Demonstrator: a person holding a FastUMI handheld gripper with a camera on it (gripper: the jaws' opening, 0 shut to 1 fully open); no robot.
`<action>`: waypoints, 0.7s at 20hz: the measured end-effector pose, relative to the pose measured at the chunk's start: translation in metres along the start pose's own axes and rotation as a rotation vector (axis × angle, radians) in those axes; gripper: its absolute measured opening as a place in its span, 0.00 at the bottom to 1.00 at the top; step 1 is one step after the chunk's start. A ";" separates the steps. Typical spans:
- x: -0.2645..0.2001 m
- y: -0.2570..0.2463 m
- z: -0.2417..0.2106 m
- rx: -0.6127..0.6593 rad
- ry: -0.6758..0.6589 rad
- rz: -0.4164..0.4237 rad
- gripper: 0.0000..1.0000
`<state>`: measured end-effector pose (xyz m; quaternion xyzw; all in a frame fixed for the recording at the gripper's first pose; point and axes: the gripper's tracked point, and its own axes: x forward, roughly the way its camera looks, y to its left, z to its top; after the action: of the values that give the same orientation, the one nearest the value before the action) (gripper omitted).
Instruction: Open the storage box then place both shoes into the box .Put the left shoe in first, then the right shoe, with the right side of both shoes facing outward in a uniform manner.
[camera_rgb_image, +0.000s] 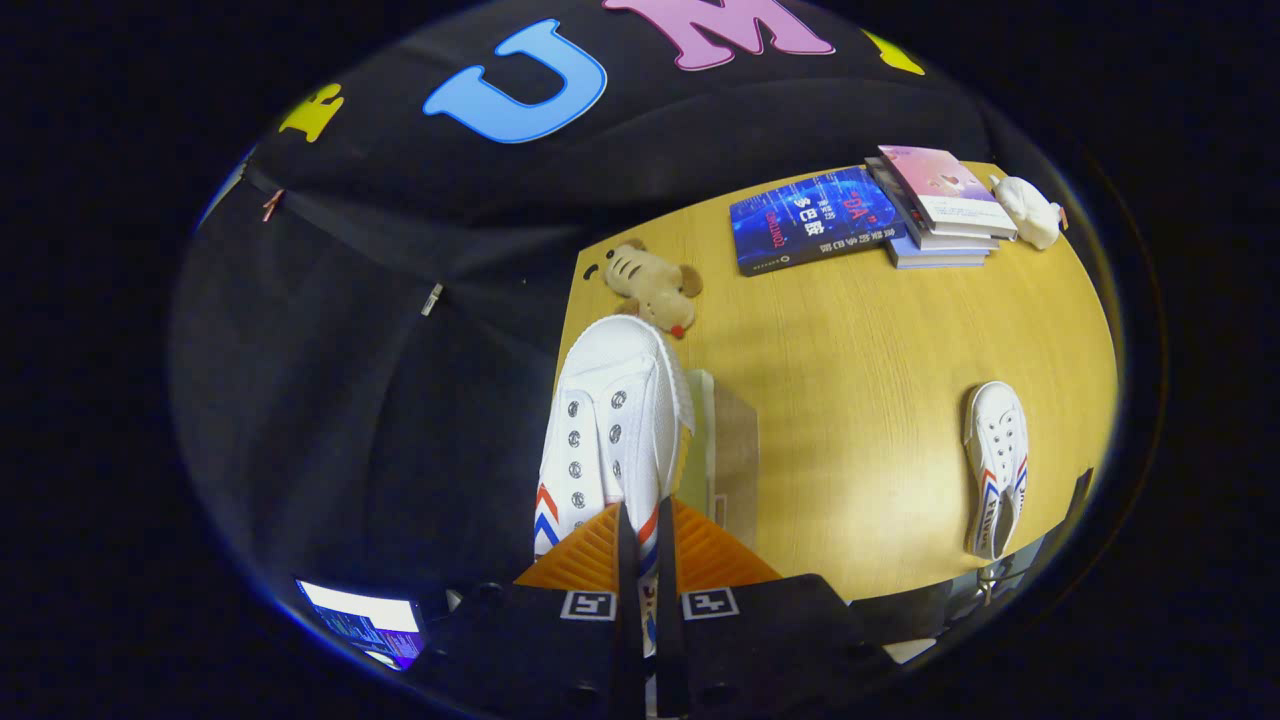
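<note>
Pinching shoe — tongs at table edge

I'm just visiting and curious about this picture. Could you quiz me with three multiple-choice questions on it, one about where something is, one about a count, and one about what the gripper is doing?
1. Where does the plush toy lie?
A. On the table just beyond the toe of the held shoe
B. On top of the stack of books
C. Inside the storage box

2. How many white shoes are there?
A. One
B. Two
C. Three

3. What are the gripper's fingers doing?
A. Spread wide over bare table
B. Pinched on a book
C. Closed on a shoe

Answers:
1 A: the plush toy rests on the table past the held shoe.
2 B: the held one plus the second shoe lying on the wood.
3 C: the gripper has both fingers pressed on the shoe's edge.
</note>
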<state>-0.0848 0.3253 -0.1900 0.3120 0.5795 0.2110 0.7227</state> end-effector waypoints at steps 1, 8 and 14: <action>0.009 0.005 -0.006 -0.003 0.023 -0.011 0.09; 0.070 0.027 -0.037 -0.022 0.133 -0.067 0.09; 0.108 0.025 -0.050 -0.009 0.192 -0.115 0.09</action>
<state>-0.1057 0.4260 -0.2557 0.2535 0.6621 0.2008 0.6760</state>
